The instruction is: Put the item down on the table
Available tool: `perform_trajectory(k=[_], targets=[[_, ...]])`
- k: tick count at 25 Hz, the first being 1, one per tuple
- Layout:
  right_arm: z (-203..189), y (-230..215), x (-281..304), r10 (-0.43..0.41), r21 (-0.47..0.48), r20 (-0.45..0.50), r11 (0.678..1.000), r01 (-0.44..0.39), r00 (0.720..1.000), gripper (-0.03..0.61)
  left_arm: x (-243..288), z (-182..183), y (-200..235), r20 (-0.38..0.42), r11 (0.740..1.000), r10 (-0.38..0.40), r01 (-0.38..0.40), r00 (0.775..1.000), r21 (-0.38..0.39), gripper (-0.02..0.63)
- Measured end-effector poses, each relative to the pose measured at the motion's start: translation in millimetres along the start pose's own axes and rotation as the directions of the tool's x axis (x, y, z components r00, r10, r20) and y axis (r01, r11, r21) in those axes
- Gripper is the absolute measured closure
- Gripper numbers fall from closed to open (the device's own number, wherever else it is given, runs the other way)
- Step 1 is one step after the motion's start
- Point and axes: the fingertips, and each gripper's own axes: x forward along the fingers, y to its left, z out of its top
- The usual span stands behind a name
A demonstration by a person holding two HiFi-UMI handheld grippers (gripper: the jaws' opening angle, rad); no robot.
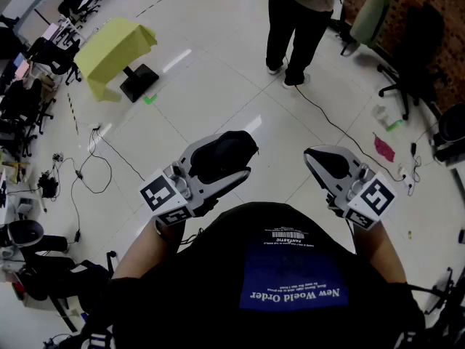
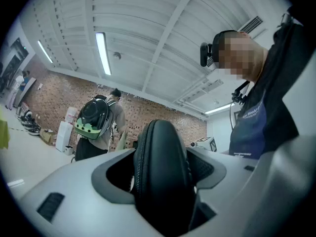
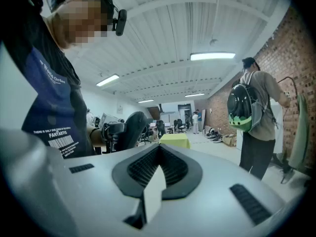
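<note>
Head view: head-mounted camera looking steeply down over a dark shirt [image 1: 290, 282] onto the left gripper [image 1: 236, 158], the right gripper [image 1: 317, 158] and the pale floor [image 1: 218, 86]; left gripper view: lens just behind the jaws, facing level toward a brick wall [image 2: 54, 93], with the black case [image 2: 160, 177] close before it, filling the centre; right gripper view: same seat, facing down the long room; all three views share the standing person with a backpack [image 3: 249, 112]; head and right gripper views share the yellow-covered table [image 1: 112, 46].
</note>
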Motion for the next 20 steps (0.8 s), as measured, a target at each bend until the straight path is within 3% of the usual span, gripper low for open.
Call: perform_trajectory(k=[14, 20], targets=[[-4, -40, -35, 0.037, 0.008, 0.012, 0.999, -0.037, 0.999, 0.589, 46, -11, -8, -0.009, 0.997, 0.061, -0.062, 0.998, -0.037, 0.296], [-4, -19, 3, 0.044, 0.000, -0.008, 0.999, -0.044, 0.999, 0.589, 4, -6, 8, 0.020, 0.997, 0.059, -0.058, 0.998, -0.050, 0.296]])
